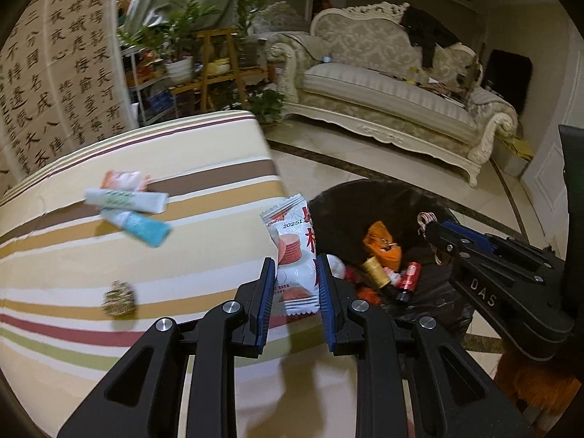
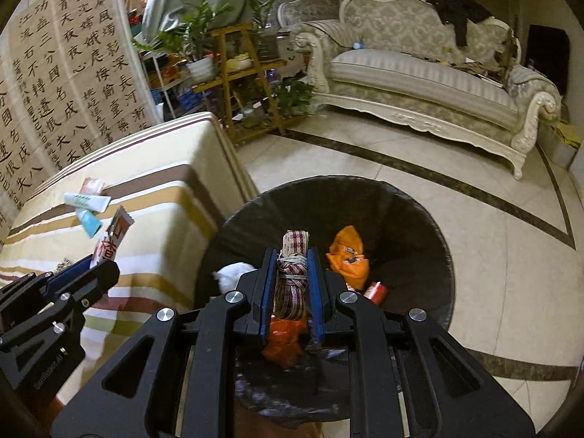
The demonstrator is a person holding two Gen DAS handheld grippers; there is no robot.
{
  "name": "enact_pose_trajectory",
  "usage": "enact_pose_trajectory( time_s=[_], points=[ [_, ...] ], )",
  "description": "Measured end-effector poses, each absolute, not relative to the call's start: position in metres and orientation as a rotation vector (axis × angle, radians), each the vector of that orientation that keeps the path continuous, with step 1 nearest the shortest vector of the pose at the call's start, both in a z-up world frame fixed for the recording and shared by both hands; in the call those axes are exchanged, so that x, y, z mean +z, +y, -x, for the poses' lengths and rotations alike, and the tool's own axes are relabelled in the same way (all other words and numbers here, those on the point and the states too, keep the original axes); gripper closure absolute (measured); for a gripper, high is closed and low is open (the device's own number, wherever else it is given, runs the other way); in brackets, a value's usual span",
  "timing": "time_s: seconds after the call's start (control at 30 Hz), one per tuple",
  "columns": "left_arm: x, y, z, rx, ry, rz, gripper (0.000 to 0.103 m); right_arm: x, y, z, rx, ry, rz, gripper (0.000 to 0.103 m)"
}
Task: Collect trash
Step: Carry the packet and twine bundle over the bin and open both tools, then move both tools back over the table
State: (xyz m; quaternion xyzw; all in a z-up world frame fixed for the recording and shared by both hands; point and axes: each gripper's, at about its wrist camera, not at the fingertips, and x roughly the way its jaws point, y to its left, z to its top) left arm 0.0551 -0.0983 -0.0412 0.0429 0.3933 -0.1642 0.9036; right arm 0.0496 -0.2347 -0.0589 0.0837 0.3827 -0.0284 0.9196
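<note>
My left gripper [image 1: 295, 277] is shut on a white and red snack wrapper [image 1: 294, 252], held upright at the striped table's right edge, beside the black-lined trash bin [image 1: 368, 197]. My right gripper [image 2: 291, 277] is shut on a checked red-and-white knotted cloth bundle [image 2: 292, 281] and holds it over the bin [image 2: 419, 226]. It also shows in the left wrist view [image 1: 434, 233]. The left gripper [image 2: 91, 259] with its wrapper [image 2: 111, 241] shows in the right wrist view. The bin holds an orange wrapper [image 2: 346, 255], a red can [image 1: 410, 273] and other trash.
On the striped table [image 1: 109, 255] lie a white tube [image 1: 126, 199], a teal packet [image 1: 140, 228], an orange-white wrapper [image 1: 122, 179] and a small gold-brown item [image 1: 118, 298]. A cream sofa [image 1: 394, 84], a plant shelf [image 1: 215, 62] and a calligraphy screen [image 1: 54, 73] stand behind.
</note>
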Motion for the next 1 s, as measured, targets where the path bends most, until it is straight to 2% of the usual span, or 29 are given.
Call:
enact_pose_trajectory(
  time_s=[0.3,0.4,0.43,0.53,0.7,1.0],
  points=[
    [-0.053,-0.136,-0.065,-0.382,0.829,-0.151,0.078,-0.067,-0.259,-0.055,-0.08,0.794,-0.204,0.084],
    [-0.055,-0.141,-0.067,-0.386,0.84,-0.161,0.078,-0.068,-0.265,-0.055,-0.085,0.793,-0.219,0.074],
    [-0.056,-0.143,-0.066,-0.387,0.842,-0.16,0.076,-0.068,-0.267,-0.054,-0.09,0.789,-0.222,0.071],
    [-0.056,-0.141,-0.066,-0.378,0.846,-0.145,0.065,-0.068,-0.27,-0.053,-0.098,0.786,-0.227,0.07],
    [-0.052,-0.134,-0.066,-0.356,0.846,-0.112,0.054,-0.068,-0.271,-0.052,-0.1,0.787,-0.231,0.07],
    [-0.046,-0.098,-0.061,-0.281,0.836,-0.075,0.053,-0.064,-0.253,-0.049,-0.071,0.781,-0.219,0.063]
  ],
)
